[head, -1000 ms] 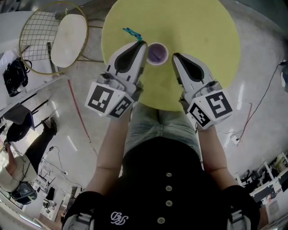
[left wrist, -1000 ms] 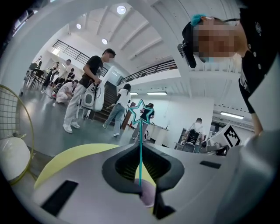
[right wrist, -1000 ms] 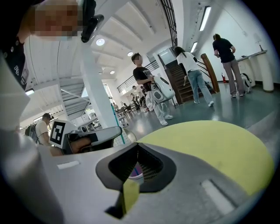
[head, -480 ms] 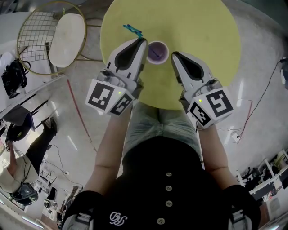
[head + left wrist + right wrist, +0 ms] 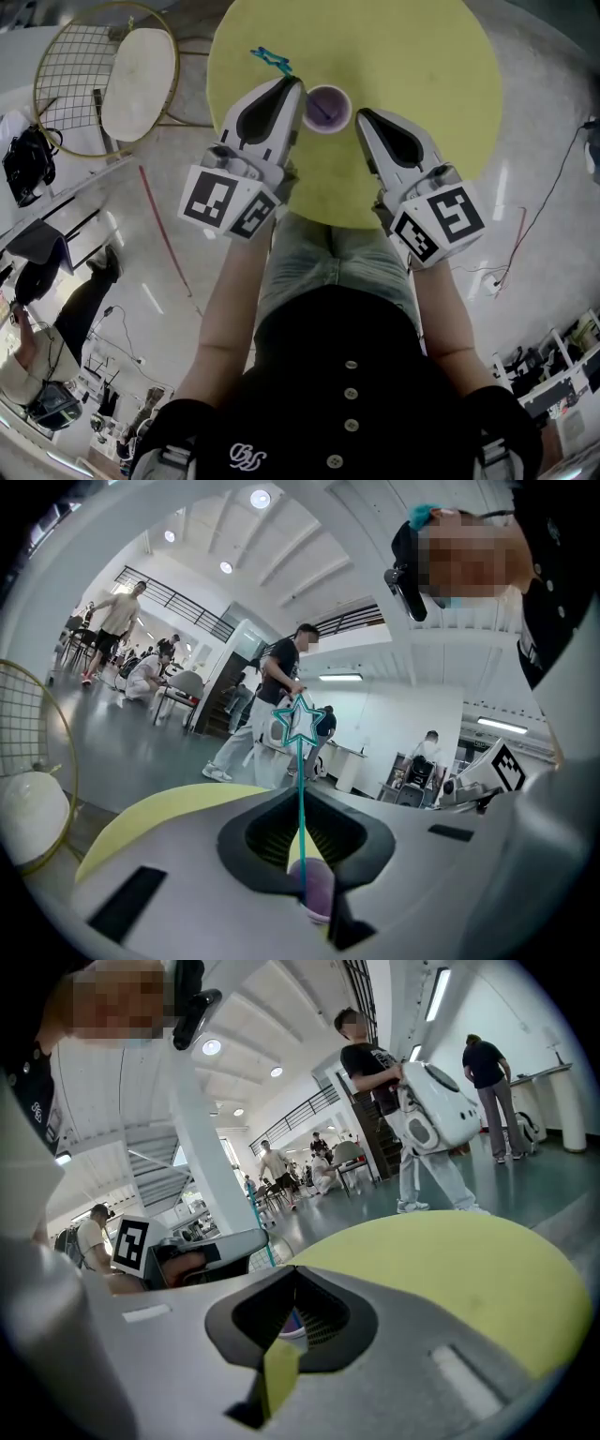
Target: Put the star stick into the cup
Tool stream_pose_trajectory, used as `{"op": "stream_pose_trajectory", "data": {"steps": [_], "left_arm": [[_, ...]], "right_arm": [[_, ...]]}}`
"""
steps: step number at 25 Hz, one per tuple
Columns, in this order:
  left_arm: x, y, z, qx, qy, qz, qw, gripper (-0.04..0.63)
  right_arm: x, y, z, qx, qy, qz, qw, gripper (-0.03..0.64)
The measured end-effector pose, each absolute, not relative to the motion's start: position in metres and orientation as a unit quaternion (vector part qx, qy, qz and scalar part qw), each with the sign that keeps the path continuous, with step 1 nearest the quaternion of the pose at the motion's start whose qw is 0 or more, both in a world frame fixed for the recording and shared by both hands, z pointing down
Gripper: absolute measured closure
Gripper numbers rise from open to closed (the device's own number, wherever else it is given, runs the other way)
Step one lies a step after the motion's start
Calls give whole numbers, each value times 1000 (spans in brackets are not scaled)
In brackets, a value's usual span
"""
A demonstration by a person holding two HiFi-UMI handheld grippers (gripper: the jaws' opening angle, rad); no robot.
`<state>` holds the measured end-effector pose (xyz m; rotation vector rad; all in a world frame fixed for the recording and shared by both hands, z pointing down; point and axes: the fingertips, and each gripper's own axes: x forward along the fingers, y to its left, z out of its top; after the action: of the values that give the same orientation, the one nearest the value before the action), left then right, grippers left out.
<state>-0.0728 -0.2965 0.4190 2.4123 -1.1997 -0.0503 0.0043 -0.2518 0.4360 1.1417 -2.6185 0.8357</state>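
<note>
Two grippers flanked the purple cup [image 5: 328, 108] on the yellow surface [image 5: 412, 66]. The left gripper [image 5: 296, 89] was just beside its rim. The right gripper [image 5: 361, 117] was close on the other side, its jaws together on nothing. The left gripper's jaws were pinched on the star stick [image 5: 301, 789]. In the left gripper view its long axis ran nearly upright, star on top, lower end at the cup's mouth. By my judgement the tip sat over or just inside the cup, so only a short lowering and a release remained.

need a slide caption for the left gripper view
Left hand-held gripper shut on the teal star stick, purple cup beyond it on the yellow table.
</note>
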Motion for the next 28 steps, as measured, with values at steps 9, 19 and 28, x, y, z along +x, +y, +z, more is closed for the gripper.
{"op": "stream_pose_trajectory", "data": {"steps": [9, 19, 28], "left_arm": [[-81, -300, 430, 857, -447, -22, 257, 571], [-84, -303, 435, 842, -456, -29, 286, 571], [-90, -302, 437, 839, -455, -39, 296, 571]], "right_arm": [[5, -253, 437, 383, -877, 279, 82, 612], [3, -247, 436, 365, -883, 285, 80, 612], [1, -249, 436, 362, -885, 281, 80, 612]]}}
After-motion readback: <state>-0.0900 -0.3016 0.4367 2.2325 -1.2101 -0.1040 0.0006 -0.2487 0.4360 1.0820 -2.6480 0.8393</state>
